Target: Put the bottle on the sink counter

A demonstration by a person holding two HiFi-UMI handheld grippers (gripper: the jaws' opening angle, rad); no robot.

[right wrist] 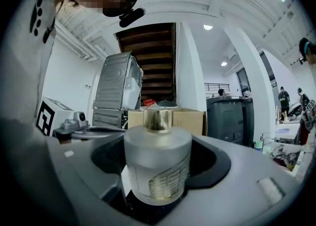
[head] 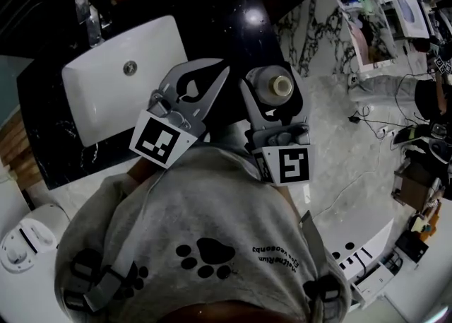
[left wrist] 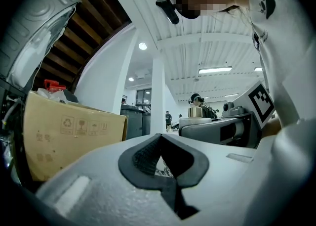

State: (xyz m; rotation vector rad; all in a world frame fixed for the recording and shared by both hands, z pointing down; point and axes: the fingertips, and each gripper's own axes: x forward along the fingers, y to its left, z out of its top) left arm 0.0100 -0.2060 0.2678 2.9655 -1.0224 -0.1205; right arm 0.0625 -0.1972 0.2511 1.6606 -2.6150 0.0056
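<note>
Frosted bottle (right wrist: 157,163) held by right gripper (head: 272,78), left gripper (head: 223,73) closed — empty

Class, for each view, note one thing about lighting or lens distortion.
Head view: dim overall, the white sink is brightest against the black counter. Left gripper view: fisheye bends the ceiling beams, and the corners go black. Right gripper view: the bottle looms large up close, and the ceiling lamps glare.

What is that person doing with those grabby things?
A person holds tongs in each hand. The right tongs grip a frosted bottle with a gold cap, upright, not yet set down on the black counter beside the white sink. The left tongs are shut and empty.
</note>
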